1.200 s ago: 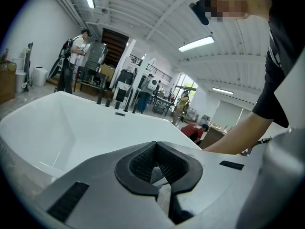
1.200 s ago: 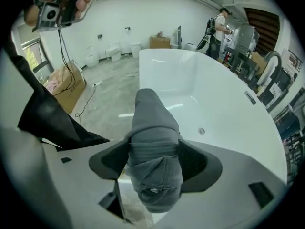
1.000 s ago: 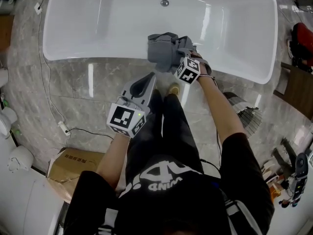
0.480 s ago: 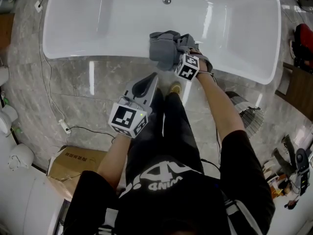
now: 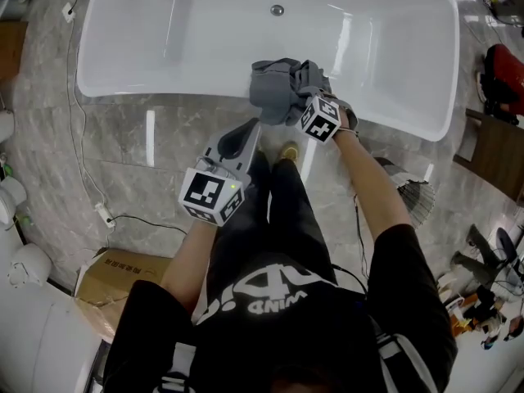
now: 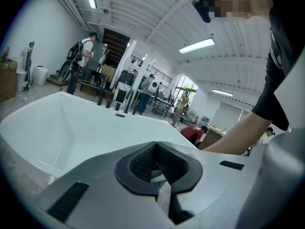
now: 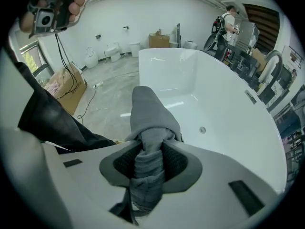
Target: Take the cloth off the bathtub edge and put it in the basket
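A grey cloth (image 5: 281, 87) lies bunched over the near rim of the white bathtub (image 5: 164, 98). My right gripper (image 5: 301, 98) is at its right side. In the right gripper view its jaws are closing, and a twisted fold of the cloth (image 7: 149, 128) is pinched between the pads of the right gripper (image 7: 150, 159). My left gripper (image 5: 246, 131) hovers above the floor just short of the rim, left of the cloth; its jaws are together with nothing in them (image 6: 159, 168). A dark wire basket (image 5: 414, 195) stands on the floor to the right.
The tub's inside (image 7: 224, 113) is bare with a drain (image 5: 277, 10). A cardboard box (image 5: 115, 281) and a white cable (image 5: 102, 211) lie on the marble floor at the left. A red object (image 5: 506, 72) and clutter sit at the right edge. People stand far off (image 6: 83, 56).
The right gripper has stayed at the cloth and edged slightly right, and the cloth looks more gathered beside it. The left gripper has hardly moved.
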{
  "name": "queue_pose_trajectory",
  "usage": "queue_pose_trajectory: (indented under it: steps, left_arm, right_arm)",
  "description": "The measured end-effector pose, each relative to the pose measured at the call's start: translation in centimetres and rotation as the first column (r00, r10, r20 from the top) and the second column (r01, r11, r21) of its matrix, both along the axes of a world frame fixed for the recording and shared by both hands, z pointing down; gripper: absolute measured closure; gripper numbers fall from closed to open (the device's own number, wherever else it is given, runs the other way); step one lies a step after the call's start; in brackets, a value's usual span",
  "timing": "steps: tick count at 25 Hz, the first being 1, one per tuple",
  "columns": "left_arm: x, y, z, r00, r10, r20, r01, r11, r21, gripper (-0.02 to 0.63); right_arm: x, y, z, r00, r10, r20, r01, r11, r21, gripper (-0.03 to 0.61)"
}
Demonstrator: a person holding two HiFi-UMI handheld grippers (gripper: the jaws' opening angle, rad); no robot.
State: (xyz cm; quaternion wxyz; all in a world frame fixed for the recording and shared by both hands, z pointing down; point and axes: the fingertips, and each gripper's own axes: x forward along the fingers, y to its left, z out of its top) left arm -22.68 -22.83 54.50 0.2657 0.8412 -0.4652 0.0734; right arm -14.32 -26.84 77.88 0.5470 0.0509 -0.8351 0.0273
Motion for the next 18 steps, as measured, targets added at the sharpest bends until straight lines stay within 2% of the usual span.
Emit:
queue_pose_trajectory:
  steps: [5, 11, 18]
  left_arm:
    - [0.4, 0.8, -1.9, 1.000, 0.018, -0.012, -0.018, 1.000, 0.019, 0.600]
    - [0.2, 1.9, -4.7, 0.999, 0.042, -0.019, -0.042, 0.998, 0.039, 0.600]
    - [1.0, 2.7, -9.7, 0.996, 0.082, -0.019, -0.080, 0.992, 0.097, 0.600]
  right_arm:
    - [0.2, 0.2, -3.2, 1.000, 0.026, 0.015, -0.027, 0.999, 0.022, 0.469]
    - [0.2, 0.1, -10.8, 0.993, 0.087, 0.082, -0.095, 0.991, 0.097, 0.470]
    - [2.4, -0.3, -23.4, 0.955, 0.215, 0.202, -0.255, 0.946, 0.201, 0.471]
